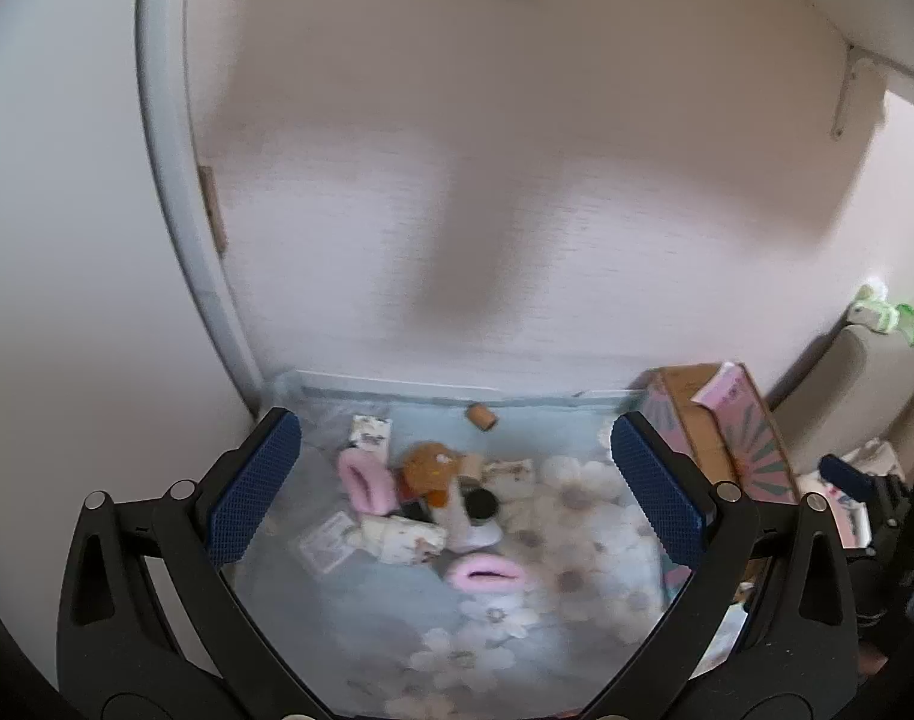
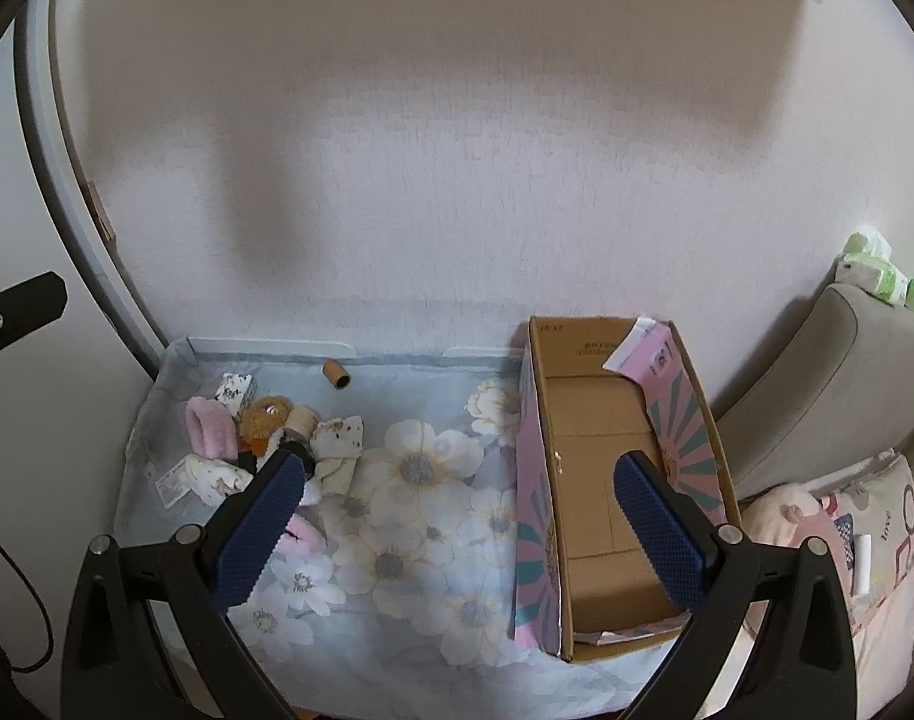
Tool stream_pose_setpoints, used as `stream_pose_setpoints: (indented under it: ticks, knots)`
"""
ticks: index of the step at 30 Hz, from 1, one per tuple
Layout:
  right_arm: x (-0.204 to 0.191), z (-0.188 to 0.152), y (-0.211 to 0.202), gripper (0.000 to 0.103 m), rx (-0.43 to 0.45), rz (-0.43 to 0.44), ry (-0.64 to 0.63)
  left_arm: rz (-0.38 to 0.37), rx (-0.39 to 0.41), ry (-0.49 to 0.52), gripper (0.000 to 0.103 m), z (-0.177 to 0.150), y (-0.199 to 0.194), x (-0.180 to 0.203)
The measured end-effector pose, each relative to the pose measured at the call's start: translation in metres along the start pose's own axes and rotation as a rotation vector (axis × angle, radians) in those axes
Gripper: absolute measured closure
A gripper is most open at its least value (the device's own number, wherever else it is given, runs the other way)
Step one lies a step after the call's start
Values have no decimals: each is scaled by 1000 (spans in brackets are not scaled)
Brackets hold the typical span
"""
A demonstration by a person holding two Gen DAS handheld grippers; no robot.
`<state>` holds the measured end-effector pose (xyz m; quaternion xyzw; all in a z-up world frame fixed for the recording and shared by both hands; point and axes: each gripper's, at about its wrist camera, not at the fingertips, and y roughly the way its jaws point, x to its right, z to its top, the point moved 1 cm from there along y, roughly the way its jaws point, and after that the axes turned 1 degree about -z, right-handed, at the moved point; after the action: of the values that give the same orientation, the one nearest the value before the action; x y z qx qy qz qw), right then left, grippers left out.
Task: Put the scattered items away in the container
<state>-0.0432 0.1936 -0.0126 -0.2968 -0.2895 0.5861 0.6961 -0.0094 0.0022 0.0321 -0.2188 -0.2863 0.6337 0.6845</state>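
Floral bedding [image 2: 421, 546], pale blue with big white blossoms, covers the surface against a white textured wall [image 2: 457, 180]. Nearest in each wrist view stand the blue-padded fingers: the left gripper [image 1: 457, 474] is spread wide with nothing between its pads and tips downward over the scattered pile, while the right gripper [image 2: 463, 519] is likewise wide apart and empty, angled down over the bedding and the near end of the box. A pink fluffy cuff [image 1: 487, 570] lies closest to the left gripper, apart from the heap. Behind it sit a floral cloth roll [image 1: 403, 537], a white-based bottle with a black cap [image 1: 478, 516], a second pink cuff [image 1: 361, 483], a brown plush toy [image 1: 427, 462] and a small printed packet [image 1: 370, 432]. Farther back, alone near the wall, rests a cardboard tube [image 2: 336, 374]. To the right stands the open cardboard box [image 2: 607, 480] with pink sunburst sides, nearly empty inside; small print on its far flap is too blurred to read. A cushion [image 2: 877, 534] at far right bears the word "love".
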Motion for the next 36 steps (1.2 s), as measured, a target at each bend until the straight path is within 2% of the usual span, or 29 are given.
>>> stream_pose_setpoints:
  ticks: [1,5,10,16,26,33,36]
  knots:
    - [-1,1,0,0,5,-5,-9,29,10,8,0,0,0,0]
    - [-4,1,1,0,-1,-19,-24,65,34,47,0,0,-3,2]
    - [-3,2,4,0,-8,14,-10,22,20,54,0,-1,0,2]
    - [-2,3,3,0,-7,93,32,13,10,55,0,-2,0,1]
    - [-6,4,5,0,-9,87,16,21,13,43,0,1,2,-3]
    - [-10,4,6,0,-10,113,-15,-66,41,7,0,4,-4,-5]
    - [-14,3,6,0,-9,121,-30,-35,27,14,0,5,-1,-5]
